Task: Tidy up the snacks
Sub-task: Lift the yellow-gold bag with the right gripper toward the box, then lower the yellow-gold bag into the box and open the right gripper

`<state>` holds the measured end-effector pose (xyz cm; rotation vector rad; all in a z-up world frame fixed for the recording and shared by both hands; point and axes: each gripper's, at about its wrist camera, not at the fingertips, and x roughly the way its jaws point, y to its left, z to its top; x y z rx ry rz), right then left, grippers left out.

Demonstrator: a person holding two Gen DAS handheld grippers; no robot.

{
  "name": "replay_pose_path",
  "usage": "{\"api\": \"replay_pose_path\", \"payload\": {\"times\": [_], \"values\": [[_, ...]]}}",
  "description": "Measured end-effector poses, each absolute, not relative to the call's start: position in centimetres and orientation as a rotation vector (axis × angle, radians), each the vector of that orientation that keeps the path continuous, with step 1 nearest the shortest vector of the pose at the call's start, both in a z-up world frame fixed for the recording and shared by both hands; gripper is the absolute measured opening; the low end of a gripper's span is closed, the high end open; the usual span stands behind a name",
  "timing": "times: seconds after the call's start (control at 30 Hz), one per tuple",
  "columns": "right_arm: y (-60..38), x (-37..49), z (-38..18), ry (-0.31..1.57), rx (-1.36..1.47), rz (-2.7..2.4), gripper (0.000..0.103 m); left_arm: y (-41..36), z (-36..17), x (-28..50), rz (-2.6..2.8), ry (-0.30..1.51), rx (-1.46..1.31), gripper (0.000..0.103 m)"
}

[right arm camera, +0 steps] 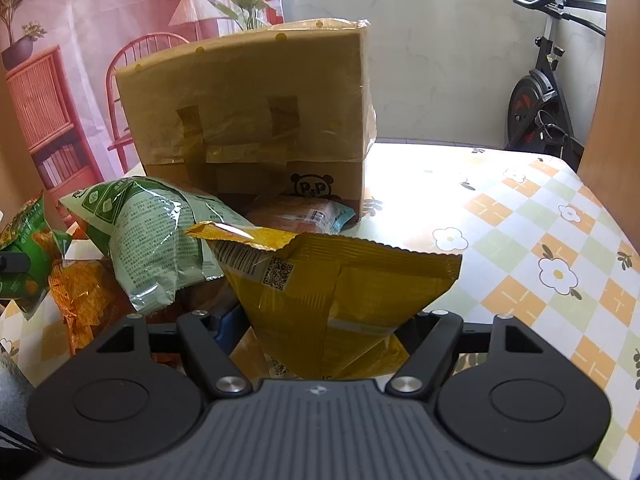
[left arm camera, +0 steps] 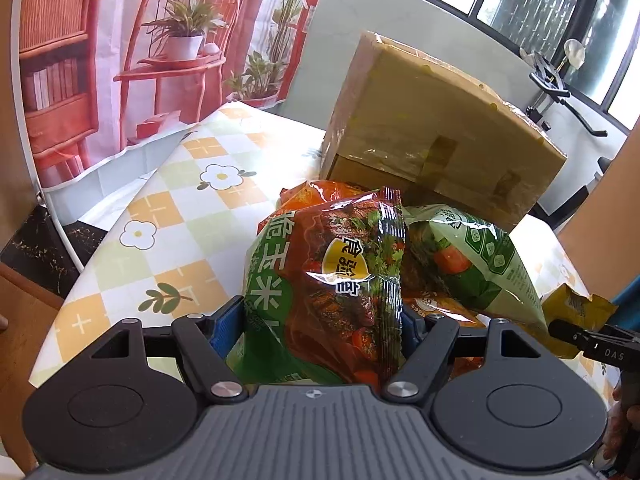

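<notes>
My left gripper [left arm camera: 320, 320] is shut on a green and red snack bag [left arm camera: 320, 280] held upright over the table. My right gripper [right arm camera: 324, 320] is shut on a yellow snack bag [right arm camera: 340, 288]; that bag's corner [left arm camera: 576, 308] shows at the right of the left wrist view. A pale green bag [right arm camera: 152, 236] [left arm camera: 472, 256], an orange bag [right arm camera: 84, 296] and a peach packet [right arm camera: 300, 212] lie in front of a taped cardboard box [right arm camera: 248, 120] [left arm camera: 432, 128]. The left gripper's bag [right arm camera: 24, 248] shows at the far left of the right wrist view.
The table has a checked flower-print cloth [right arm camera: 520, 240] [left arm camera: 172, 216]. A printed backdrop [left arm camera: 120, 60] hangs behind the table. An exercise bike [right arm camera: 540, 92] stands by the wall. A wooden panel [right arm camera: 616, 120] rises at the right edge.
</notes>
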<state>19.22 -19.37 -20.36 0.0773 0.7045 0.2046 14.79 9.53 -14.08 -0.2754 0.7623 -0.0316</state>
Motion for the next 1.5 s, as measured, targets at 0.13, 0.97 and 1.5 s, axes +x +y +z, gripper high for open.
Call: {"api": "replay_pose_path", "payload": {"times": [0.13, 0.97, 1.5], "values": [[-19.1, 19.6, -20.1, 0.73, 0.076, 0.2, 0.075, 9.6, -14.0, 15.0, -0.023, 0.779, -0.282, 0.077], [-22.4, 20.7, -7.9, 0.48, 0.1, 0.277, 0.075, 6.4, -0.6, 18.4, -0.135, 0.481, -0.258, 0.077], [-18.6, 33.9, -0.7, 0.294, 0.09, 0.363, 0.075, 0.5, 2.0, 33.9, -0.284, 0.504, -0.353, 0.078]]}}
